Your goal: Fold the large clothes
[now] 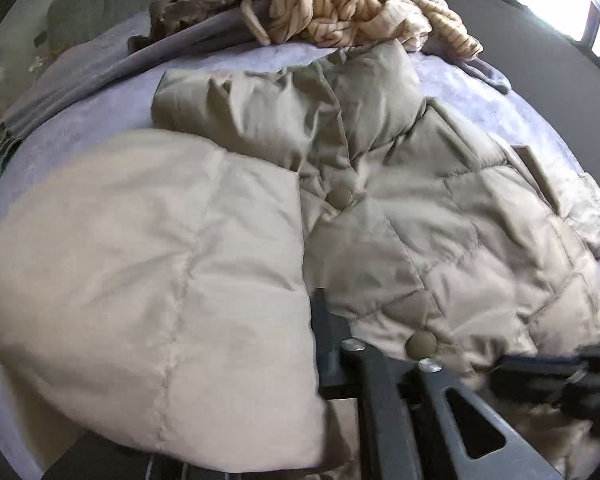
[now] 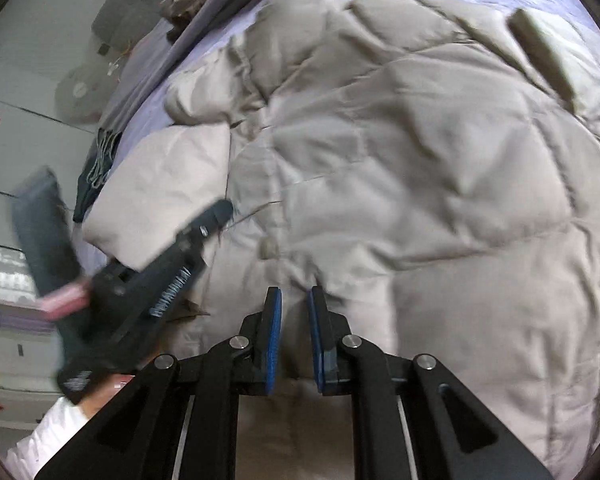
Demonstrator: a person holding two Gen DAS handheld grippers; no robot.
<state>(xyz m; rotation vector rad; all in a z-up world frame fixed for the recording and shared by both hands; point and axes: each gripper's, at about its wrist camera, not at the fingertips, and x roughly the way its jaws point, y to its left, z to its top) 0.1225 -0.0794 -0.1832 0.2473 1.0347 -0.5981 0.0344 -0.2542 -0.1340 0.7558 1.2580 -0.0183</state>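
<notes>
Beige quilted fabric filled both views: the puffer jacket point(image 1: 420, 208) lay spread front-up on the lavender bed sheet point(image 1: 100, 112), its collar away from the cameras and its hem toward the person, so that its long axis ran straight ahead of both tools. One half or sleeve of it was already doubled over as a pale panel point(image 1: 148, 272) on the left side, its edge running close beside the buttoned front line, where a covered button point(image 1: 421, 345) showed. The left gripper point(image 2: 220, 212) was the nearer to that panel; in the right wrist view its tip reached the panel's edge, and in its own view the fabric draped over one finger, so it probably held the fold, though blur and covering cloth left the set of its jaws beyond telling. The right gripper point(image 2: 295, 300) sat at the hem near the front line, its blue-padded jaws narrow but with a gap between them, and the fabric seemed to bunch there without being plainly pinched. Striped cream clothes point(image 1: 356, 4) lay heaped well apart at the far end of the bed.
</notes>
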